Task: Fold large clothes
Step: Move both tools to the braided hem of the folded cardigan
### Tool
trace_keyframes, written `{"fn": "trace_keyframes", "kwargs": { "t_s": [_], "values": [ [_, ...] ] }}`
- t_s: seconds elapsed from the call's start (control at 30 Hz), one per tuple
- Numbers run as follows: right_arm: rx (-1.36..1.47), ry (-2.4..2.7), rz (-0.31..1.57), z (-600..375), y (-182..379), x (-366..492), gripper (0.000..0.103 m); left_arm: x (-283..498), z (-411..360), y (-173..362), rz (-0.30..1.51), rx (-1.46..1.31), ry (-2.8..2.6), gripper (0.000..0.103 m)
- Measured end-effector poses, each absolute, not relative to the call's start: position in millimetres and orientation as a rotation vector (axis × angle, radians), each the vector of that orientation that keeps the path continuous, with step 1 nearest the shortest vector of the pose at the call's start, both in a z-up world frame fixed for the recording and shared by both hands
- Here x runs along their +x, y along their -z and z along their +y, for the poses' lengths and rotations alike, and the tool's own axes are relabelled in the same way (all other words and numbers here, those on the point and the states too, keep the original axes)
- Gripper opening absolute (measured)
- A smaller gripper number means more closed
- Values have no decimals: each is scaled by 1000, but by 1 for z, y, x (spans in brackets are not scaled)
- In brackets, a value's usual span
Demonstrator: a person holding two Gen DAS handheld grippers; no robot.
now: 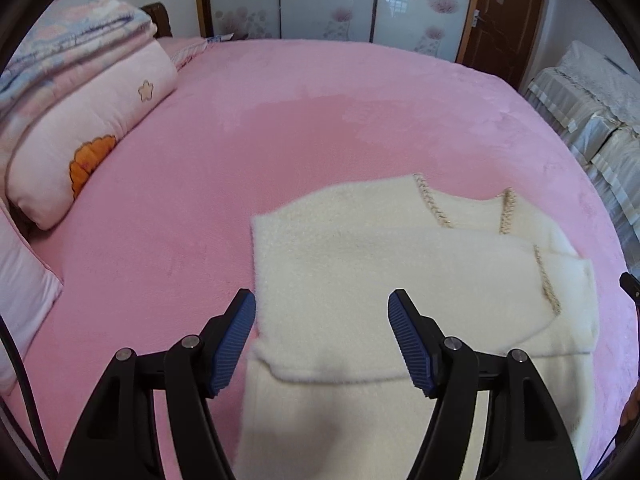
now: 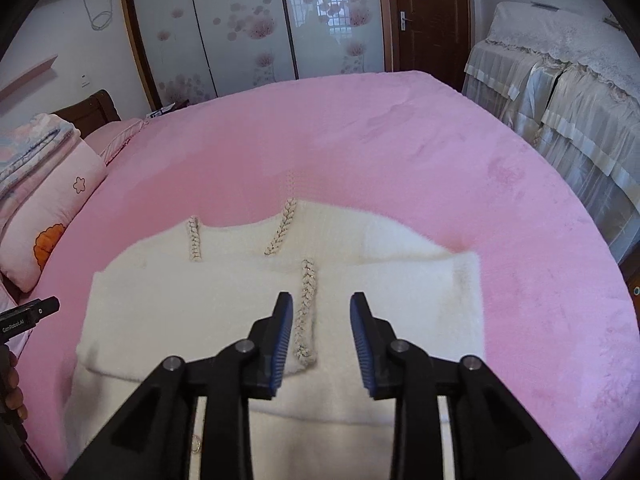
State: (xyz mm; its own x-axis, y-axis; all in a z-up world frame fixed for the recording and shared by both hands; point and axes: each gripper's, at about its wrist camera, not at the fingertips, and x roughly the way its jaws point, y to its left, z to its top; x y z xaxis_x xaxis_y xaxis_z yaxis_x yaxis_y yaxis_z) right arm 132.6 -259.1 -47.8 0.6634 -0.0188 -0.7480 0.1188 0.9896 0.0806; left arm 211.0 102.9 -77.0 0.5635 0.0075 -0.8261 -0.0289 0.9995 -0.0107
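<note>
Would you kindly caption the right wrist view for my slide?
Open right gripper above a partly folded white sweater on a pink bed.

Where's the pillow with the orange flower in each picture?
Left wrist view: the pink pillow lies at the left edge, on the pink bed, left of the white sweater.
Right wrist view: the same pillow sits small at the far left edge.
Shared landmark: the brown door behind the bed.
</note>
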Motion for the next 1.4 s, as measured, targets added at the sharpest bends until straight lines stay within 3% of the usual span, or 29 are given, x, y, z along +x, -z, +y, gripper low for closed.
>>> {"fn": "trace_keyframes", "kwargs": {
  "t_s": [0.3,0.73,1.07,1.4],
  "values": [
    [93,66,783,-255,-6,73,35,148,85,24,901,46,13,68],
    [94,28,741,-256,-37,-16,36,45,79,-10,813,27,27,70],
    [102,-10,721,-251,-37,-93,36,-37,84,5,805,-35,33,72],
    [59,-34,808,-237,13,-154,42,-106,106,69,888,-82,35,72]
  ]
}}
